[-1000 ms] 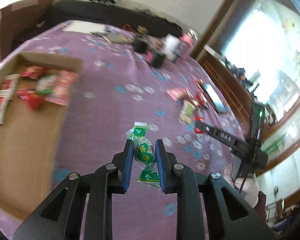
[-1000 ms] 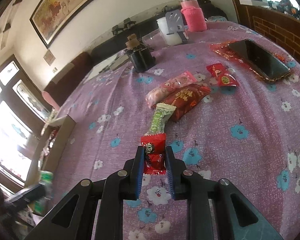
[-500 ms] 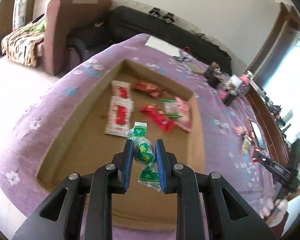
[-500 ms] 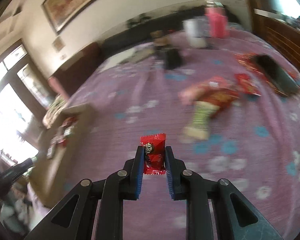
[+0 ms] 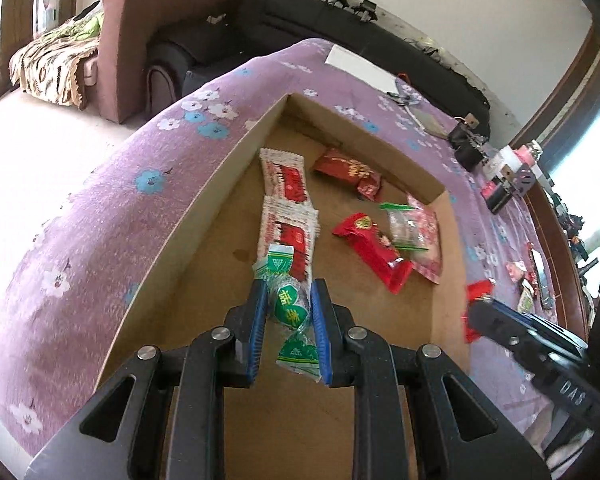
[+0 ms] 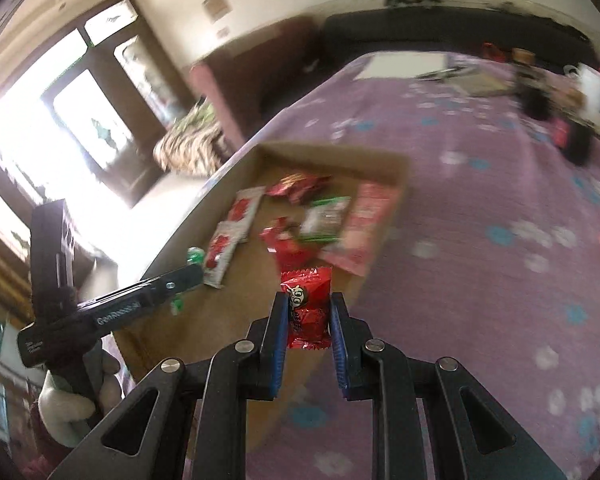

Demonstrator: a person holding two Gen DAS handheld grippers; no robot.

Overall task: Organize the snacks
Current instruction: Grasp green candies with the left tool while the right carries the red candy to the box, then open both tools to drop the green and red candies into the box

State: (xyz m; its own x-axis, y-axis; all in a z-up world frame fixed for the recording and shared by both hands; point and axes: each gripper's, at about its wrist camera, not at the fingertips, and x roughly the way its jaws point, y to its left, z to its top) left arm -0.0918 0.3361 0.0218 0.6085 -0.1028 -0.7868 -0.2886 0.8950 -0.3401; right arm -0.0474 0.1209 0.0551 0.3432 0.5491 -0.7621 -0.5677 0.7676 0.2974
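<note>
My left gripper (image 5: 287,314) is shut on a green and white wrapped candy (image 5: 289,307), held above the near part of a shallow cardboard box (image 5: 204,216). Several snack packets (image 5: 374,242) lie on the box floor beyond it. My right gripper (image 6: 308,314) is shut on a small red snack packet (image 6: 306,300), hanging over the box's near right edge (image 6: 376,240). In the left wrist view the right gripper (image 5: 476,312) comes in from the right with the red packet (image 5: 478,292). In the blurred right wrist view the left gripper (image 6: 194,270) reaches over the box, held by a hand (image 6: 68,404).
The box sits on a purple flowered tablecloth (image 5: 100,232). More snacks and a phone (image 5: 536,276) lie at the far right of the table, with black holders and a pink bottle (image 5: 504,176) behind. A white sheet (image 5: 360,68) lies at the back. Sofas stand beyond the table.
Both grippers have swung from the open table toward the cardboard box. The left one now hangs over its near part with the green candy; the right one has reached the box's edge with the red packet.
</note>
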